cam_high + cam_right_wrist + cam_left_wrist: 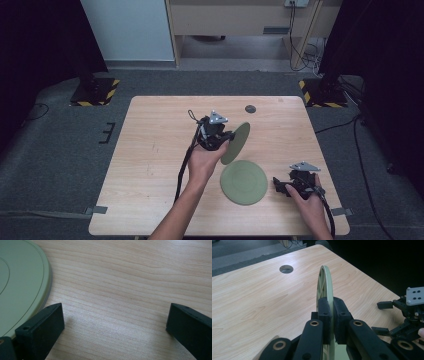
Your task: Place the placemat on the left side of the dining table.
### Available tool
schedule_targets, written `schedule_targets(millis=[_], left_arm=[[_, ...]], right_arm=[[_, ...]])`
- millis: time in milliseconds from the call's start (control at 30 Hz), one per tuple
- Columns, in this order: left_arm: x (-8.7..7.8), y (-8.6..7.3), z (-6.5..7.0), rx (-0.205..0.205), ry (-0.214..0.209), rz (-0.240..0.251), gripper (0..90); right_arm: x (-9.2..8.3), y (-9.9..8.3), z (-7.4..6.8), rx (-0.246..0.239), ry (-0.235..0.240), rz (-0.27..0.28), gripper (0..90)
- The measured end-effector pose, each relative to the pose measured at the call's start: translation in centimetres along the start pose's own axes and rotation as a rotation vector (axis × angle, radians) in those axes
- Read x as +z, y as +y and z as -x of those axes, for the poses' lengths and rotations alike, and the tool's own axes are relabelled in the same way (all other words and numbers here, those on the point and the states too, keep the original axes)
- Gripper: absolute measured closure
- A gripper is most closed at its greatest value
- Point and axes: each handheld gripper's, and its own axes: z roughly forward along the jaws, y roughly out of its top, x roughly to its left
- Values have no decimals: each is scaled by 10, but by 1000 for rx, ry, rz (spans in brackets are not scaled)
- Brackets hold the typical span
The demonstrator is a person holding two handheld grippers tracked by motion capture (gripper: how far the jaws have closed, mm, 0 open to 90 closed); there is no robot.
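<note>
Left tongs (227,136): black body, grey three-cornered plate with dark screw holes on top, black cable trailing back along the forearm. Arms carry brass-ringed pivots; pads (323,315) are black rectangular blocks, each with a small hole. Right tongs (281,186): same black build, grey plate, black cable. Forearms bare, no sleeves.

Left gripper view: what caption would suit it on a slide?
Left hand-held gripper clamps a green plate upright on edge above the wooden table.

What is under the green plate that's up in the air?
The lifted green plate, clamped on edge by the left gripper, hangs over bare wooden table. A second green plate lies flat just beside it. What that one covers is hidden.
</note>
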Motion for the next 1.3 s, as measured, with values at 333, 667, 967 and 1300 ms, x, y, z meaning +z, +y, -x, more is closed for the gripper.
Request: schedule_targets(millis=[333, 667, 967, 1300], left_arm=[[-6, 4, -4, 11, 27, -5, 857], [-10, 4, -9, 1, 44, 2, 857], [-17, 3, -17, 3, 66, -2, 857], [-30, -2, -32, -17, 93, 8, 857]], right_arm=[[0, 0, 0, 0, 0, 0, 17], [0, 0, 0, -1, 1, -1, 14], [0, 0, 0, -3, 3, -3, 11], [0, 0, 0, -4, 4, -4, 10]])
